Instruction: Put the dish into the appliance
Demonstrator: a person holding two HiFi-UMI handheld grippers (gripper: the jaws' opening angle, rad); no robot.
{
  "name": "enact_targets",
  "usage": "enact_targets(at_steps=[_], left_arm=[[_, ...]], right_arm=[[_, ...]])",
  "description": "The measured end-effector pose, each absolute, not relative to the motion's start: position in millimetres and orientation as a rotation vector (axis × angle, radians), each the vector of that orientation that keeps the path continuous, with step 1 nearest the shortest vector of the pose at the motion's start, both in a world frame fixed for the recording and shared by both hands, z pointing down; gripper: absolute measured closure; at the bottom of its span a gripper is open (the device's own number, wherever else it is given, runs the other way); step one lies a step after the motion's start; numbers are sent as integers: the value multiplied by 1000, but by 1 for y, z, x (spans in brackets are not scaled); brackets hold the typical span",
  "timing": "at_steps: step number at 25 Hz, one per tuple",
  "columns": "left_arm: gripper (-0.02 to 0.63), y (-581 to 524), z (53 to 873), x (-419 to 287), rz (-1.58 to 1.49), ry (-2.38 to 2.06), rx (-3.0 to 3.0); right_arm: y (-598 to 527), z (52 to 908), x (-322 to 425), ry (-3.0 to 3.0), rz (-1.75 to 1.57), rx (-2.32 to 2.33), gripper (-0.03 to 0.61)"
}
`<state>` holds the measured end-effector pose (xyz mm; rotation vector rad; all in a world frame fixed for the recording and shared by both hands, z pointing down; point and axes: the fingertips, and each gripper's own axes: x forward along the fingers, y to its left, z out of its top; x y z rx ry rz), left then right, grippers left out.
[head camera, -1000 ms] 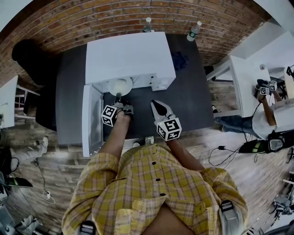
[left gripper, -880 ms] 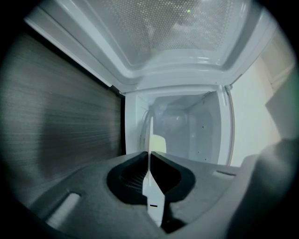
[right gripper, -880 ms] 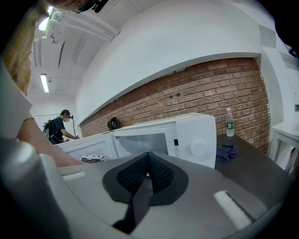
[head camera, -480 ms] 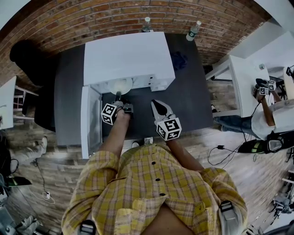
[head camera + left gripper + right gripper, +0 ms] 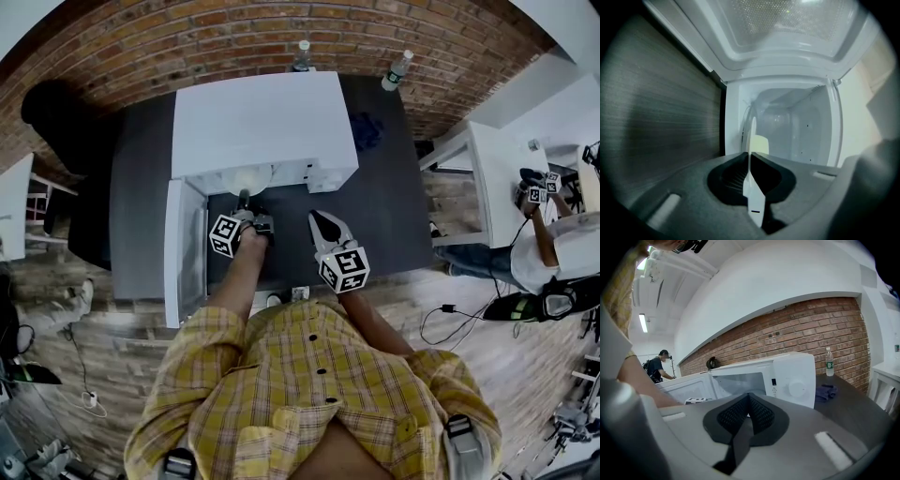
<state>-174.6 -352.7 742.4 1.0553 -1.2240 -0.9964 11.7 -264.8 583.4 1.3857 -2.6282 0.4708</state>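
The white dish (image 5: 246, 178) sits at the mouth of the open microwave (image 5: 262, 117), its far part already under the appliance's top edge and its near rim pinched by the left hand-held gripper (image 5: 244, 199). In the left gripper view the dish (image 5: 752, 133) appears edge-on as a thin white line running from between the jaws into the pale cavity, with the microwave's door (image 5: 186, 248) swung out to the left.

The microwave stands on a dark worktop (image 5: 380, 202) pushed against a brick wall (image 5: 187, 42). Two bottles (image 5: 302, 52) stand at the back edge by the wall, and a blue cloth (image 5: 367, 129) lies just to the right of the appliance. A white table (image 5: 497, 159) stands to the right across a strip of wood floor (image 5: 469, 319), where another person (image 5: 548, 234) is working.

The left hand-held gripper (image 5: 750, 164) is clamped on the dish's rim, pads pressed against both faces. The right hand-held gripper (image 5: 319, 217) hovers above the worktop in front of the microwave, apart from the dish; its jaws are pressed together with nothing between them (image 5: 749, 403).
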Motion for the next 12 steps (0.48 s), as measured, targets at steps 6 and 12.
enact_targets(at_steps=[6, 12], left_arm=[[600, -358, 743, -174, -1014, -1216, 1085], [600, -361, 742, -171, -1017, -1213, 1092]], right_arm=[[-265, 582, 11, -2626, 478, 1381, 575], [-264, 582, 13, -2624, 477, 1382, 575]])
